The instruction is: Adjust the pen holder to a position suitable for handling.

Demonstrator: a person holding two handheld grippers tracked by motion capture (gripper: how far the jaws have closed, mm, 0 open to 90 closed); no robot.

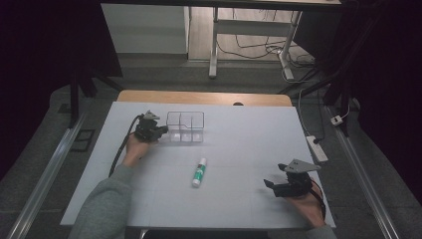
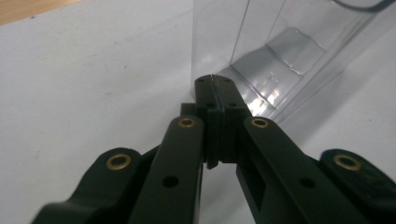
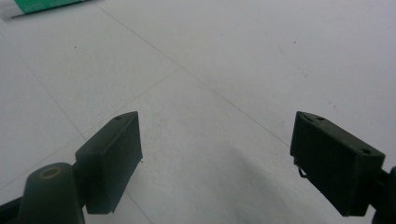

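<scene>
A clear plastic organizer (image 1: 185, 127) with several compartments stands at the back of the white table (image 1: 239, 139). My left gripper (image 1: 163, 130) is at its left side. In the left gripper view the jaws are shut (image 2: 213, 80), with their tips at the near corner of the organizer (image 2: 280, 51) and nothing visible between the pads. A white tube with a green label (image 1: 199, 172) lies flat in the middle of the table. My right gripper (image 1: 275, 175) rests low at the front right, pointing left. Its jaws stand wide open (image 3: 215, 154) over bare table, and the tube (image 3: 42, 5) is far off at the upper left.
The white sheet covers a wooden tabletop (image 1: 204, 97) whose bare strip runs along the back. Beyond it are a desk frame (image 1: 214, 45) and cables on the floor, and a power strip (image 1: 316, 148) lies off the right edge.
</scene>
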